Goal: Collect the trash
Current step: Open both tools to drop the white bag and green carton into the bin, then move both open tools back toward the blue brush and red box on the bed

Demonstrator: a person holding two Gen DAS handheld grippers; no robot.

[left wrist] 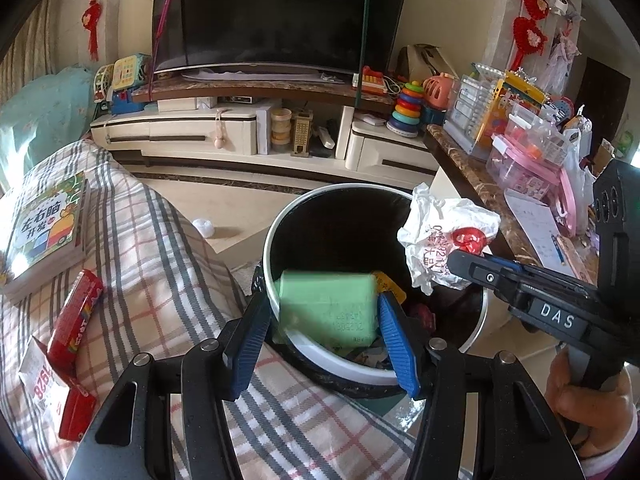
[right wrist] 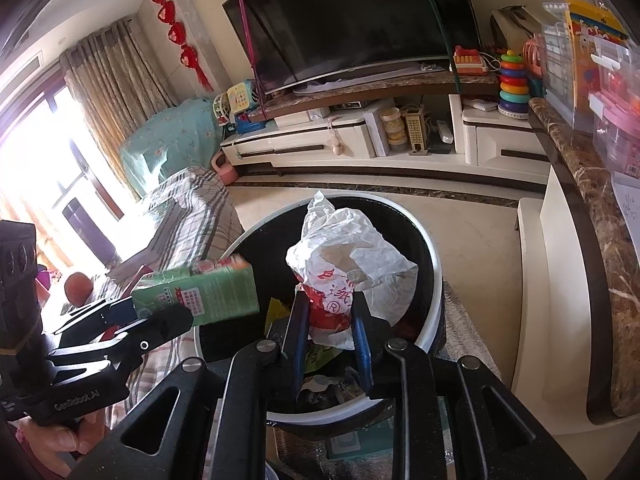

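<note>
My left gripper is shut on a green carton and holds it over the round black trash bin with a white rim. The carton and the left gripper also show in the right wrist view. My right gripper is shut on a crumpled white wrapper with red print, held above the bin. From the left wrist view the wrapper hangs at the bin's right rim, in the right gripper. Other trash lies inside the bin.
A plaid-covered sofa at left carries a book, red boxes and a white packet. A white scrap lies on the floor. A marble-topped counter with containers stands right. A TV cabinet is behind.
</note>
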